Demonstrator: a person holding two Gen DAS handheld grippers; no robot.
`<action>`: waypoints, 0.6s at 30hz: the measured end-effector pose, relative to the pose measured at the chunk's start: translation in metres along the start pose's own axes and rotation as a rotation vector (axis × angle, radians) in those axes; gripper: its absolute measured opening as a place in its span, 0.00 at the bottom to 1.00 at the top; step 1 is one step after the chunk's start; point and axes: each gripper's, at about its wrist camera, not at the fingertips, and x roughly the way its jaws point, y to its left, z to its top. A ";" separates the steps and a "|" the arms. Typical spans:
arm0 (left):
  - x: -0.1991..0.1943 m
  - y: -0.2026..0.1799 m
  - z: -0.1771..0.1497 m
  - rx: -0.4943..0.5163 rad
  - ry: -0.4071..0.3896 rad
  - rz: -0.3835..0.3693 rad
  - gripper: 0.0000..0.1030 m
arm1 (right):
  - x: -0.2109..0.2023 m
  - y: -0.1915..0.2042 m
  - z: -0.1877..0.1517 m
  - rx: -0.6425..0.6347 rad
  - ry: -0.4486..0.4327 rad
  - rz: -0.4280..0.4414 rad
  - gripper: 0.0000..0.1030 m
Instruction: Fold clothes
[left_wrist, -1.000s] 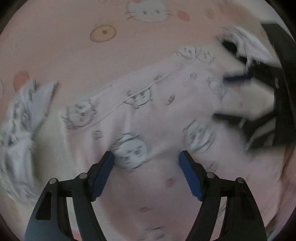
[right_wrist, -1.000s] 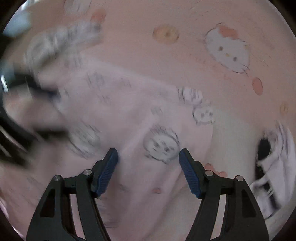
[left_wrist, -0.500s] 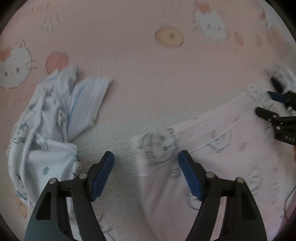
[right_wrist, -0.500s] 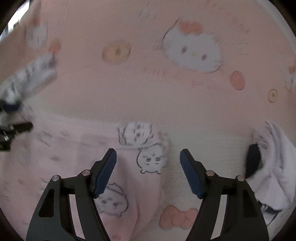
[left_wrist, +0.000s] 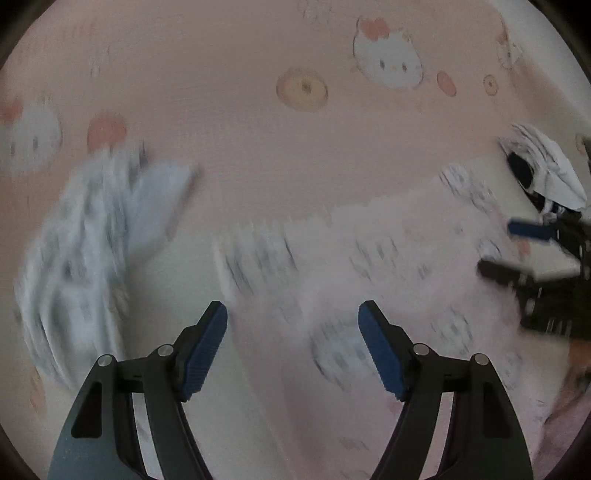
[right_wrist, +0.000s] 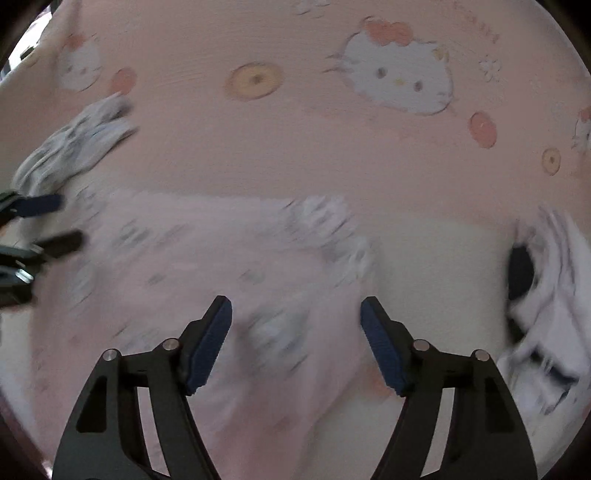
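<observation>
Both sets of jaws are spread wide with nothing between them. The left gripper (left_wrist: 291, 347) hangs over the left end of the pink printed garment (left_wrist: 388, 266), the right gripper (right_wrist: 295, 345) over its right end. The garment lies spread across the pink sheet (right_wrist: 295, 147). To fold squarely, each should probably pinch a far corner and move evenly. A crumpled blue garment (left_wrist: 92, 240) sits left, a white one (right_wrist: 546, 295) right.

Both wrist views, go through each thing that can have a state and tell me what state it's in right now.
left gripper: open, holding nothing, over the pink garment's left end.
right gripper: open, holding nothing, over its right end.
pink garment: spread flat, not yet folded.
light blue garment: crumpled heap, unfolded.
white garment: crumpled heap, unfolded.
pink cat-print bedsheet: spread flat under everything.
</observation>
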 end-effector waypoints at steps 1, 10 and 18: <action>0.000 0.000 -0.011 -0.042 0.034 -0.006 0.74 | -0.004 0.006 -0.011 0.009 0.021 0.009 0.71; -0.043 0.007 -0.095 -0.044 0.124 0.278 0.75 | -0.051 0.012 -0.125 0.086 0.105 -0.060 0.71; -0.054 -0.042 -0.145 0.055 0.121 0.195 0.75 | -0.090 0.003 -0.174 0.182 0.050 0.066 0.71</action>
